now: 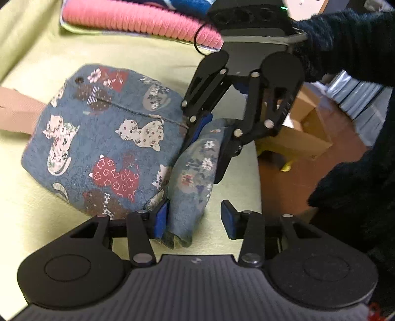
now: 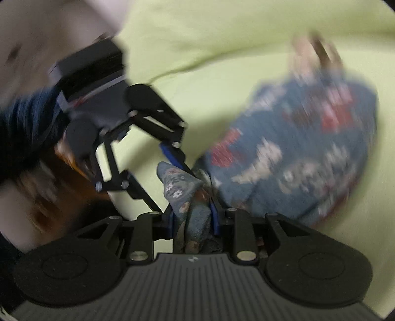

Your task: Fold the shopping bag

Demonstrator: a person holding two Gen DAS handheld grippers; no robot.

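Note:
The shopping bag (image 1: 103, 138), blue cloth printed with cats and flowers, lies bunched on a yellow-green surface (image 1: 44, 234), its tan strap (image 1: 17, 111) trailing left. A raised fold of the bag (image 1: 195, 172) runs along its right side. My left gripper (image 1: 195, 218) is open around the near end of this fold, with the cloth against the left pad (image 1: 161, 218) and a gap to the right one. My right gripper (image 1: 212, 138) comes down from above, shut on the far end of the fold. In the blurred right wrist view, the right gripper (image 2: 193, 219) pinches the cloth (image 2: 182, 192), with the left gripper (image 2: 165, 182) open beyond it.
A pink knitted item (image 1: 138, 22) lies at the back of the surface. The surface ends just right of the grippers, with a reddish-brown floor and a cardboard box (image 1: 303, 128) below. A person's dark fuzzy sleeve (image 1: 345, 44) fills the right side.

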